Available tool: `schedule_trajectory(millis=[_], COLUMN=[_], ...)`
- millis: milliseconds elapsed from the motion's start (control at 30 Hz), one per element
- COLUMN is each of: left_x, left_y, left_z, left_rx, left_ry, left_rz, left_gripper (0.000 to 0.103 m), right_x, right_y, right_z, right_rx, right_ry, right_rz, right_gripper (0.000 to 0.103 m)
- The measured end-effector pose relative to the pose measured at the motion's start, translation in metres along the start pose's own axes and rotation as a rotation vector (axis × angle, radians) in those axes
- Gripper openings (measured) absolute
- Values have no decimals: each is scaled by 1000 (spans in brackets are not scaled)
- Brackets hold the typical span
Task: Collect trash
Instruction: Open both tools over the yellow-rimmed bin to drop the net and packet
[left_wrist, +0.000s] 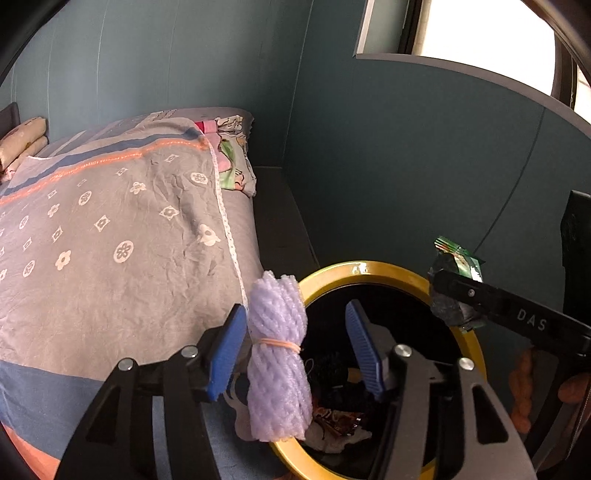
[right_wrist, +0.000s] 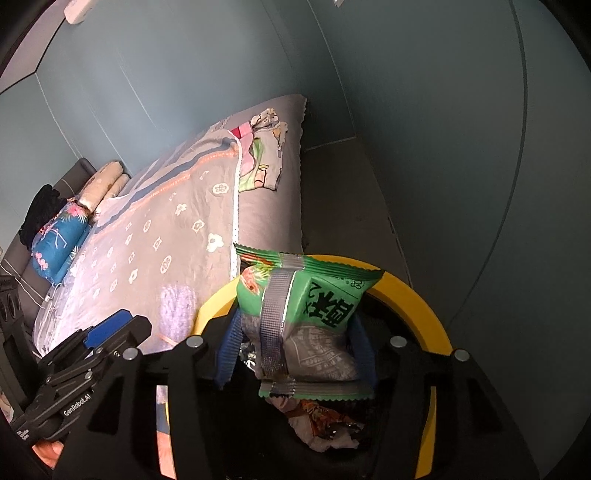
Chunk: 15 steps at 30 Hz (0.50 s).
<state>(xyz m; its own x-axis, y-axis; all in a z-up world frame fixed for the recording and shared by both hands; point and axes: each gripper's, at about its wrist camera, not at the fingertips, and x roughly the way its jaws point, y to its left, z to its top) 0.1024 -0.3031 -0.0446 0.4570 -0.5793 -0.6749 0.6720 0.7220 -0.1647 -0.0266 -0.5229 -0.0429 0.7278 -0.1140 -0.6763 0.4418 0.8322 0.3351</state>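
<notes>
right gripper (right_wrist: 295, 350) clenches the green snack packet (right_wrist: 306, 314) above the bin (right_wrist: 413, 295); left gripper (left_wrist: 295, 343) released beside the purple foam net (left_wrist: 277, 354).

The green foil snack packet (right_wrist: 310, 317) is glossy, with crimped seams. The lilac foam-net bundle (left_wrist: 277, 354) looks soft and knobbly. The yellow bin rim (right_wrist: 413, 299) is smooth plastic; the grey floral bedspread (left_wrist: 122, 229) is creased matt cloth.

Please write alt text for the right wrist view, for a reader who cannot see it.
The right gripper holds a green snack packet above a yellow-rimmed trash bin already containing wrappers. A bed with a grey flowered quilt lies beyond, and the left gripper shows at lower left.
</notes>
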Motion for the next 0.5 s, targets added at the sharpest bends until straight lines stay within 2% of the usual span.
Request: schedule_trajectory(millis=[233, 500], left_x=[-11, -23], left_y=[6, 16], left_z=[2, 4], left_rx=[-18, -42], left_ry=[-30, -54], left_rz=[-7, 6], left_gripper=[63, 64], right_x=[-7, -8], right_y=[3, 7], right_z=[0, 1], right_rx=[-14, -24], right_ry=[-4, -11], right_rz=[-7, -14], right_gripper=[66, 66])
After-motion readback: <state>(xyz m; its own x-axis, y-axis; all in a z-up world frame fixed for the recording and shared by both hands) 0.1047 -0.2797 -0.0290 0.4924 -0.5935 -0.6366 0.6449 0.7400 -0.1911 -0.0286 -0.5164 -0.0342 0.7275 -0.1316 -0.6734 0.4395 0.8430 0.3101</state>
